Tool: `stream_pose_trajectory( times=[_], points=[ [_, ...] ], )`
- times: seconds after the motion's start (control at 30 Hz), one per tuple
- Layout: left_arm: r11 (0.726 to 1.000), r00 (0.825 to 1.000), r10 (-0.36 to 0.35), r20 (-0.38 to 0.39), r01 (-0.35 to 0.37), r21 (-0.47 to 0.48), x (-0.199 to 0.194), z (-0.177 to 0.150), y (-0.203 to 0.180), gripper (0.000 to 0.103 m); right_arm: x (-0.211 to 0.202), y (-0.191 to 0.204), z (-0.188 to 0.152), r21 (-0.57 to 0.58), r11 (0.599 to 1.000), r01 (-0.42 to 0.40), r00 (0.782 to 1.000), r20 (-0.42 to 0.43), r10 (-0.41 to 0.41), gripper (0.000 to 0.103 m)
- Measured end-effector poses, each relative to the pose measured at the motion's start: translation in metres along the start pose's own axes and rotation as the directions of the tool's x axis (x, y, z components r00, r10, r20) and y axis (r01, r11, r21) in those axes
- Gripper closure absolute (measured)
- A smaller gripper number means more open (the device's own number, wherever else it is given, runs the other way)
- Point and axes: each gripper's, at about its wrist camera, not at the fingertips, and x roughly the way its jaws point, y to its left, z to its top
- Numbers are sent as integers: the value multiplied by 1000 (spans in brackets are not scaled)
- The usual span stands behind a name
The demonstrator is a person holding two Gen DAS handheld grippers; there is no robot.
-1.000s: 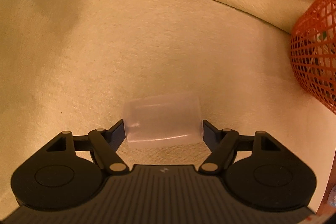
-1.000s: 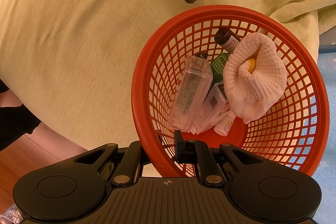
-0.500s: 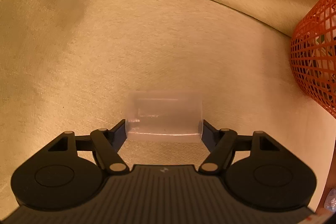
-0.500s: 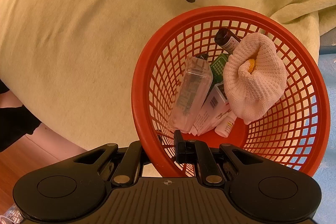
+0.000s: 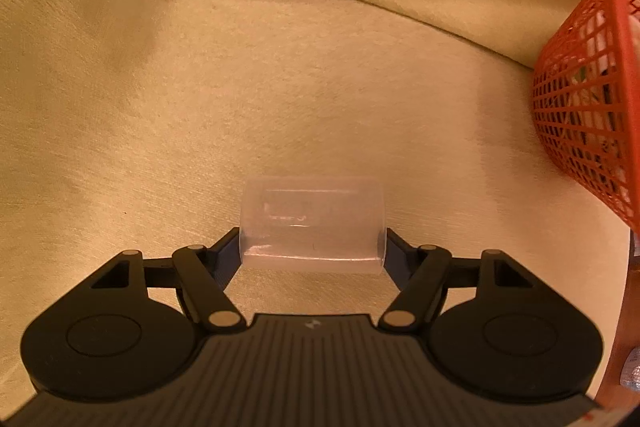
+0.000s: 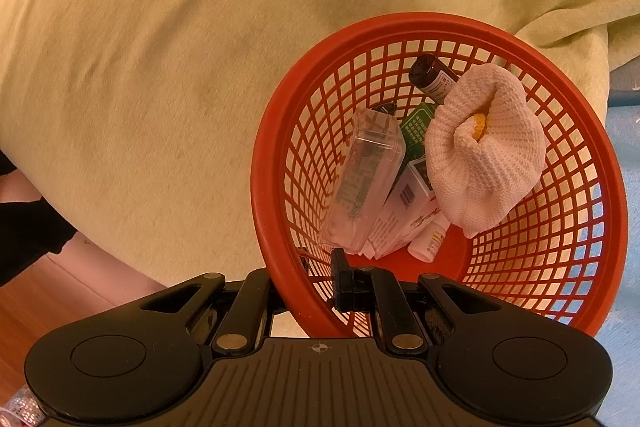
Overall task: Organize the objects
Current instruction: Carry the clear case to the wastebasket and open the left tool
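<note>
Left gripper (image 5: 312,247) jaws clamped on clear cup (image 5: 312,223), now raised toward basket (image 5: 592,99); right gripper (image 6: 308,291) pinching basket rim.

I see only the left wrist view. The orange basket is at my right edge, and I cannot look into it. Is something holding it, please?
Observer: Yes. The right gripper is shut on the near rim of the basket, with one finger inside and one outside.
Operator: Thank you. Is there room inside for my translucent container?
Observer: Probably some. A white knitted cloth fills much of the right half.
Operator: And what is on the left side?
Observer: A clear plastic case leans against the left wall.
</note>
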Motion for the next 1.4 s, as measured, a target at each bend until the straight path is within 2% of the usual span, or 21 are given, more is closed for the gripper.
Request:
stream_pose_trajectory(
  times=[0.47, 0.73, 0.87, 1.07, 1.2, 1.37, 1.4],
  points=[
    [996, 998, -20, 67, 13, 92, -71, -6, -13, 35, 1, 2, -2, -15, 1000, 17, 1000, -9, -17, 95],
    [968, 985, -99, 144, 62, 242, -128, 7, -42, 35, -1, 3, 0, -11, 1000, 21, 1000, -10, -21, 95],
    [929, 970, -173, 169, 104, 355, -149, 21, -65, 35, 0, 3, 0, -7, 1000, 21, 1000, -10, -21, 95],
    [834, 941, -296, 163, 172, 525, -169, 43, -107, 35, 0, 2, -2, 6, 1000, 20, 1000, -5, -20, 95],
    [783, 917, -370, 149, 222, 581, -175, 58, -128, 35, -1, 2, -1, 15, 1000, 20, 1000, 1, -20, 96],
    [742, 887, -448, 113, 299, 600, -162, 78, -148, 34, 0, 2, -3, 31, 999, 20, 1000, 9, -21, 96],
    [738, 880, -461, 115, 308, 600, -158, 81, -151, 31, 0, 2, -3, 33, 999, 21, 1000, 10, -21, 96]
  ],
)
